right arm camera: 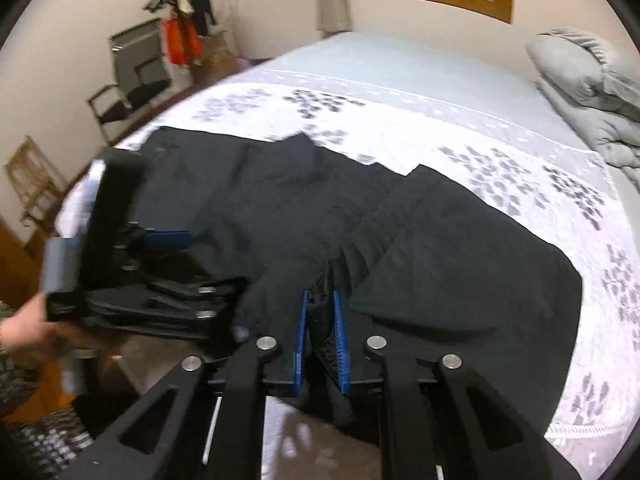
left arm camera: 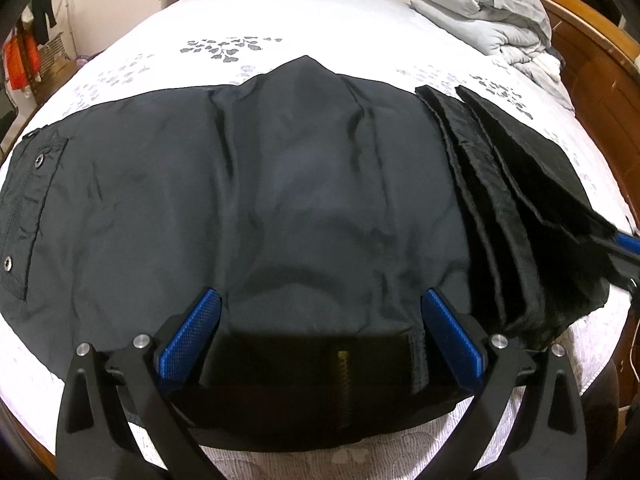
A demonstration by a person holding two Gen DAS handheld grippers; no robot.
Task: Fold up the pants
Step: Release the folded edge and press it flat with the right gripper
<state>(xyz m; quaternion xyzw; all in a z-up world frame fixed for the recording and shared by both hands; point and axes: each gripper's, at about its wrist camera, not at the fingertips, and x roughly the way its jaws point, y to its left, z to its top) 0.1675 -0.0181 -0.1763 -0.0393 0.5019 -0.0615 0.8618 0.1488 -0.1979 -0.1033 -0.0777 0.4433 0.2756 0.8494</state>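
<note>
Black pants (left arm camera: 260, 200) lie flat across the white bed, with a snap pocket at the left and a folded layered edge (left arm camera: 520, 208) at the right. My left gripper (left arm camera: 320, 312) is open, its blue pads wide apart over the near hem. In the right wrist view the pants (right arm camera: 440, 248) spread ahead. My right gripper (right arm camera: 320, 304) is shut on a bunched edge of the pants near the bed's front. The left gripper's body (right arm camera: 116, 216) shows to its left, held by a hand.
A white bedspread with grey leaf print (left arm camera: 224, 50) covers the bed. A folded grey duvet (left arm camera: 488, 4) sits at the far right corner by the wooden headboard (left arm camera: 592, 64). A chair (right arm camera: 128, 80) and hanging clothes stand by the wall.
</note>
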